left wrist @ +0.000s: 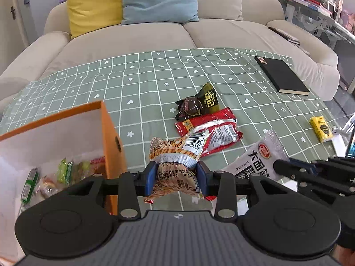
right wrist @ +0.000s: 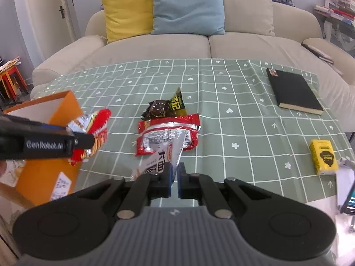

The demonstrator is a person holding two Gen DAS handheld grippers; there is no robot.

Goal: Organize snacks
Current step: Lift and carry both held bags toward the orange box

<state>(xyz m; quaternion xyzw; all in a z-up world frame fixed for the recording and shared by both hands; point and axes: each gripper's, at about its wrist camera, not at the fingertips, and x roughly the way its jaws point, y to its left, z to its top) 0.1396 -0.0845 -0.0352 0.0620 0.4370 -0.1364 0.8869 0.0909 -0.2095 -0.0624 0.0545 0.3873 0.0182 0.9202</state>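
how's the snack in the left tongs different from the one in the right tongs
The orange snack packet is orange and yellow with a barcode; the white snack packet is white with large black characters and a red logo. The left tongs squeeze the orange packet across its middle, so it bulges; the right tongs pinch the white packet by a thin edge. The orange packet is beside the orange box; the white one is further right. Both are held above the tablecloth.
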